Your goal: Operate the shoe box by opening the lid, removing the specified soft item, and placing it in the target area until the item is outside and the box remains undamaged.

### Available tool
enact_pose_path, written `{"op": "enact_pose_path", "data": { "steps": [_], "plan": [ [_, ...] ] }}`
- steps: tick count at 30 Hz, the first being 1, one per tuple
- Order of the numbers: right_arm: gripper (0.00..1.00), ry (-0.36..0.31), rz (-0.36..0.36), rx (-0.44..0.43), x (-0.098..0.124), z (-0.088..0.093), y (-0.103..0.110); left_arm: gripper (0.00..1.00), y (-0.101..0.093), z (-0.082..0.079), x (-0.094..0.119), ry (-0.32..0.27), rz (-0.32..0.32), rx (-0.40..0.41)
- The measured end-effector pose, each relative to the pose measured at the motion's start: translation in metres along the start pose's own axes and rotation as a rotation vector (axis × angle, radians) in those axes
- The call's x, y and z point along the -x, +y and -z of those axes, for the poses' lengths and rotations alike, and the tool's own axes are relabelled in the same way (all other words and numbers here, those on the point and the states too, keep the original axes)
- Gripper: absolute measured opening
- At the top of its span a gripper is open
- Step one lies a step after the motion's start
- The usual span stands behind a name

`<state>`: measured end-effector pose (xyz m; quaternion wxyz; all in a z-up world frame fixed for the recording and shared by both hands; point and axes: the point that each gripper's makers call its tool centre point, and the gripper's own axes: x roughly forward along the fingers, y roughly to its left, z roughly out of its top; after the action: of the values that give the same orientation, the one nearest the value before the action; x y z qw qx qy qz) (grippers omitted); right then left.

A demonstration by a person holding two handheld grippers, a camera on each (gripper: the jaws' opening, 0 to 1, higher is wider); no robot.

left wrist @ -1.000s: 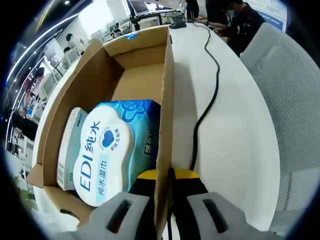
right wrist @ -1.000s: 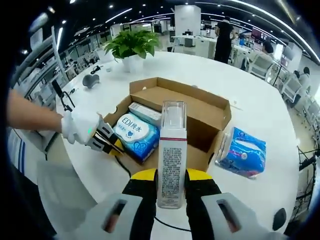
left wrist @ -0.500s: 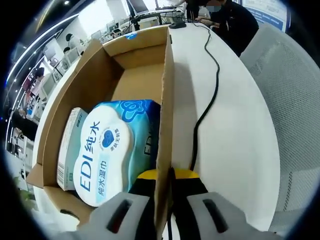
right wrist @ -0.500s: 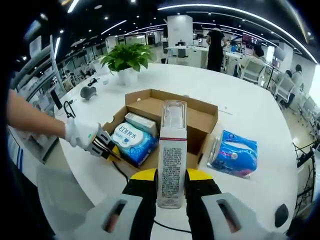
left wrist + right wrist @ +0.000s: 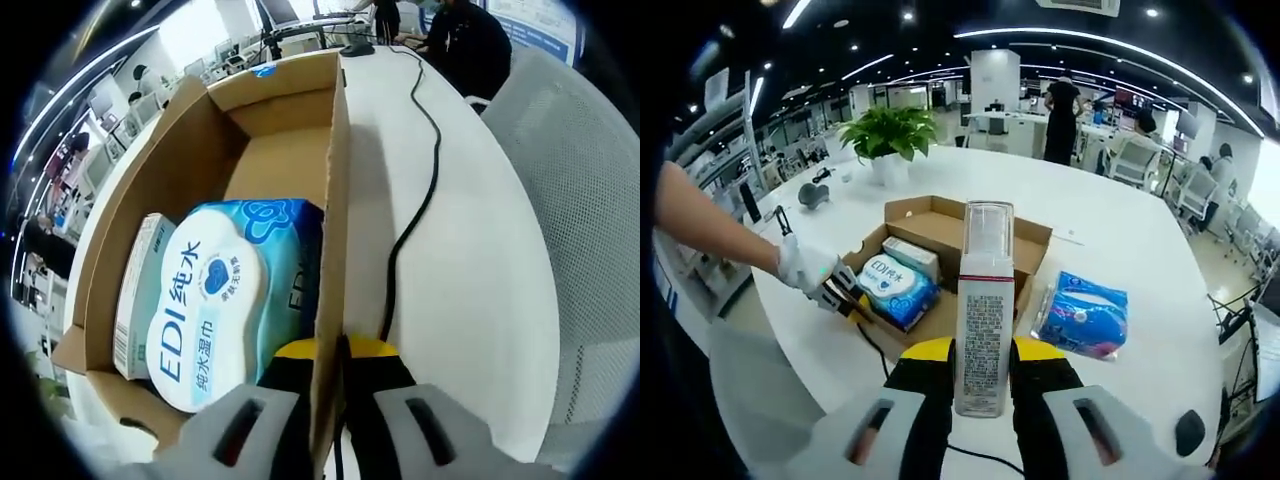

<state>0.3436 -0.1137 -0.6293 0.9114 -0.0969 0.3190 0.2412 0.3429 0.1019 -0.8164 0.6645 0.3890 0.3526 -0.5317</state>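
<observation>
Handling assessment for the open brown cardboard shoe box (image 5: 958,262): it stands on the round white table (image 5: 1140,240) with its lid flaps turned out. The left gripper (image 5: 335,350) is clamped on the box's near right side wall, one jaw inside and one outside the cardboard. The right gripper (image 5: 983,350) is closed on an upright white pump bottle with a clear cap (image 5: 983,310), held above the table, near side of the box.

Inside the box, toward its near end, lies a soft blue-and-white wet-wipes pack with a white lid flap (image 5: 215,305), beside a slim white carton (image 5: 138,295). A second blue soft pack (image 5: 1083,315) lies on the table just right of the box.

- The wipes pack is judged soft, moderately heavy and slick-skinned; it likely sags if lifted by one corner.
- Recommended hold: across its short side edges, clear of the lid flap.
- The cardboard wall is thin; sustained clamping risks creasing it.
</observation>
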Motion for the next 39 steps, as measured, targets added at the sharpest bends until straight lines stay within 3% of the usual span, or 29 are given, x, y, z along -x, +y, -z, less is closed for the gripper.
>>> {"op": "enact_pose_path", "data": {
  "steps": [3, 14, 20, 32, 39],
  "plan": [
    [0.17, -0.02, 0.021, 0.031, 0.004, -0.002, -0.005, 0.03, 0.0, 0.0, 0.0, 0.0, 0.002, -0.005],
    [0.17, -0.016, 0.086, -0.009, 0.018, 0.009, -0.018, 0.03, 0.0, 0.0, 0.0, -0.001, 0.004, -0.002],
    [0.17, -0.039, 0.113, -0.076, 0.023, 0.009, -0.02, 0.03, 0.0, 0.0, 0.0, -0.001, 0.002, 0.001],
    [0.17, -0.083, 0.188, -0.118, 0.041, 0.003, -0.025, 0.03, 0.0, 0.001, 0.001, -0.002, 0.004, 0.013],
    [0.17, -0.09, 0.23, -0.15, 0.056, 0.008, -0.032, 0.03, 0.001, 0.0, 0.0, -0.002, 0.006, 0.014]
  ]
}}
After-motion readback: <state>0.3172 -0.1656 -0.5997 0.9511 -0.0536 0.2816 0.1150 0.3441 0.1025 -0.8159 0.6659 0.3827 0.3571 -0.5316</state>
